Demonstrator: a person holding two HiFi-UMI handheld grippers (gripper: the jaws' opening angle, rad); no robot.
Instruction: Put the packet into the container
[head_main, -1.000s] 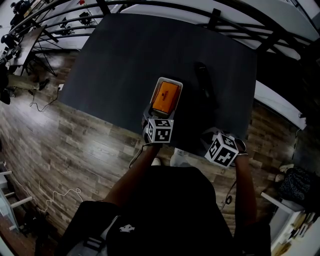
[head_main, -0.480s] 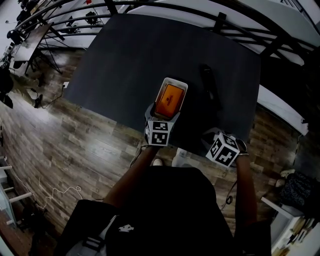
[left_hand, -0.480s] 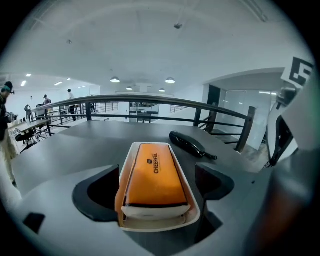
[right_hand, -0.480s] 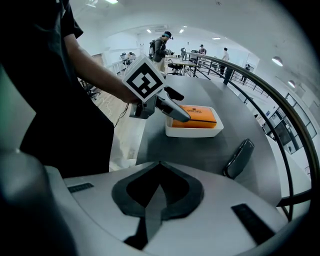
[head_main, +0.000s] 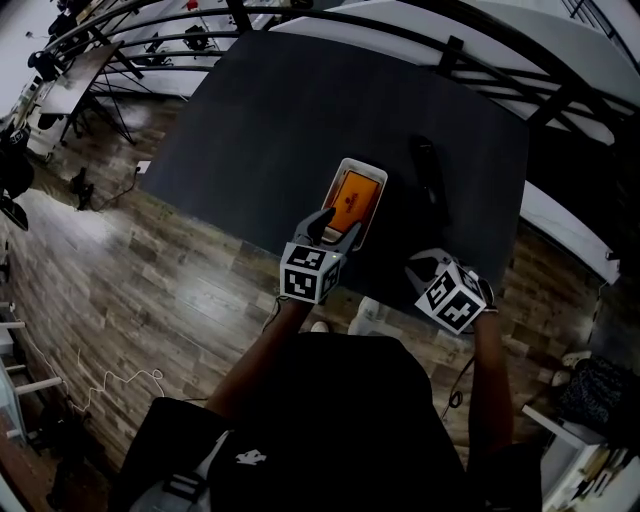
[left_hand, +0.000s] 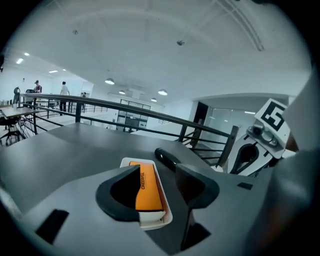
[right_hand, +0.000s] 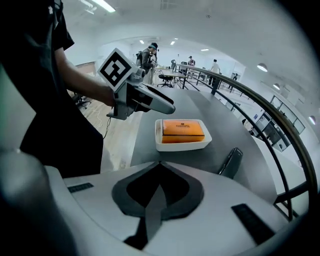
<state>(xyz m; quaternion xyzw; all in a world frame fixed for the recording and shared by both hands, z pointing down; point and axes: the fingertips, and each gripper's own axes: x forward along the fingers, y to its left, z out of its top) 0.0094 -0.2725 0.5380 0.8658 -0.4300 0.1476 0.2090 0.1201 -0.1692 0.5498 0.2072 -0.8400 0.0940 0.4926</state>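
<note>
The orange packet lies flat inside the white container on the dark table. My left gripper hovers just off the container's near end. Its jaws are closing with nothing between them, and the packet shows beyond the gap. My right gripper is shut and empty at the table's near edge, to the right of the container.
A slim black object lies on the table right of the container. The table's near edge runs under both grippers, with wooden floor below. Railings stand beyond the far edge.
My left gripper has drawn back from the container toward the near edge, leaving the packet inside it. The right gripper has stayed in place.
</note>
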